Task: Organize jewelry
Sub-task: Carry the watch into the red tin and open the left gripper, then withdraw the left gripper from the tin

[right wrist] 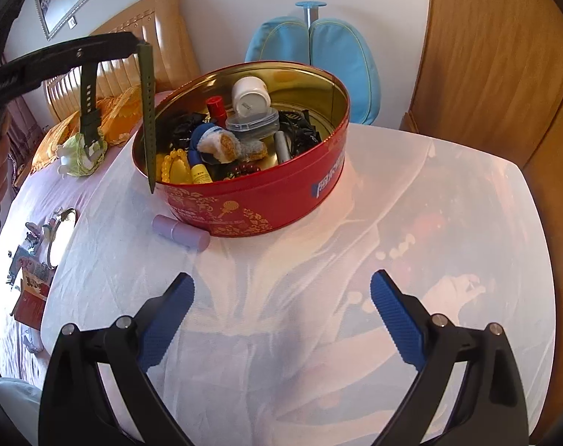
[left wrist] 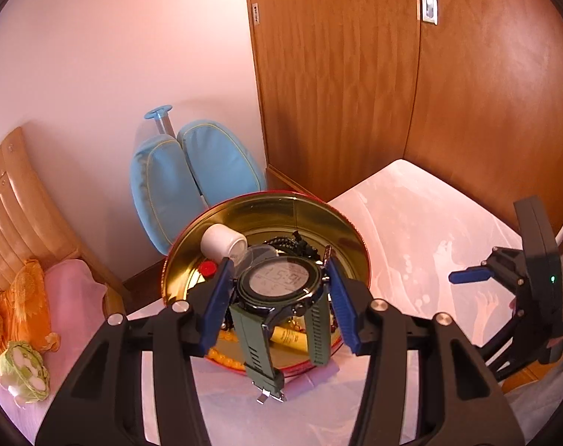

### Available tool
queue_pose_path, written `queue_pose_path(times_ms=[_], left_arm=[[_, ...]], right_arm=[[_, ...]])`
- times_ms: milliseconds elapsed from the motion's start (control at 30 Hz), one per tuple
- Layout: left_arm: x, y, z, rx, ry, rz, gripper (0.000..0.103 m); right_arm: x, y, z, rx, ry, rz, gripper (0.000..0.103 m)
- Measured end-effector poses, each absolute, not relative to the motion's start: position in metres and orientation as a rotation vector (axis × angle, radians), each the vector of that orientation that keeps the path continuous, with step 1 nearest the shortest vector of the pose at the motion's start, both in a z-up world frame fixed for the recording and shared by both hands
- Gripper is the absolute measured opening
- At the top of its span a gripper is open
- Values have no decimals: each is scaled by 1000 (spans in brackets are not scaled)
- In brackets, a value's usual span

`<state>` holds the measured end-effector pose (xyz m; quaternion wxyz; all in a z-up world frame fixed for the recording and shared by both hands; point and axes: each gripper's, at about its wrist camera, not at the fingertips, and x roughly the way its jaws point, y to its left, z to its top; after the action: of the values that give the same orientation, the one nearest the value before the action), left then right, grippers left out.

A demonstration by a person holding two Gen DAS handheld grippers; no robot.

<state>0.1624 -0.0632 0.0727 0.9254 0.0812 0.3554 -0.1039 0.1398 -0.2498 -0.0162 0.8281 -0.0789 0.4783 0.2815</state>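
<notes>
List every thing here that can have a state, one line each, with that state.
Left gripper: shut on the watch.
Green-strapped digital watch: held above the tin, straps unbuckled, hanging.
Right gripper: open, empty, over the cloth.
Round red tin: lidless, full of trinkets.
White jar: tipped on its side in the tin.
Lilac tube: lying against the tin.

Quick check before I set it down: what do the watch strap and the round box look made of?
Watch strap: looks like matte olive rubber or silicone, ribbed, hanging limp with a metal buckle. Round box: seemingly thin metal tin, glossy red printed outside, mirror-like gold inside reflecting its contents.
</notes>
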Motion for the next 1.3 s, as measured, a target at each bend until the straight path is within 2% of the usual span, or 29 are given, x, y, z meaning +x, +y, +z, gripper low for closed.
queue_pose_path(times_ms=[200,333,467,800,833,867,900,933,1200,1300], left_arm=[[206,-78,36,227,804,-254,48],[226,-79,14,233,856,-263,23],[240,-71,4,233,887,-265,23],[231,-54,3,230,888,-242,23],[230,-52,4,223,890,-238,27],[227,-50,5,213,892,-237,43],[225,-48,7,205,885,-234,55],[220,-46,10,199,864,-223,72],[188,-43,15,189,869,-192,82],[166,-36,10,160,892,-162,82]], right_arm=[[146,-250,-21,-166,1036,575,97],[154,-239,-10,-196,1007,591,97],[174,-221,9,-214,948,625,97],[189,-187,14,-253,951,681,97],[188,-186,13,-253,952,685,97],[185,-184,13,-254,952,691,97],[183,-186,13,-255,951,694,97],[181,-186,13,-256,948,696,97],[163,-203,6,-213,973,700,97],[154,-206,-4,-202,1012,714,97]])
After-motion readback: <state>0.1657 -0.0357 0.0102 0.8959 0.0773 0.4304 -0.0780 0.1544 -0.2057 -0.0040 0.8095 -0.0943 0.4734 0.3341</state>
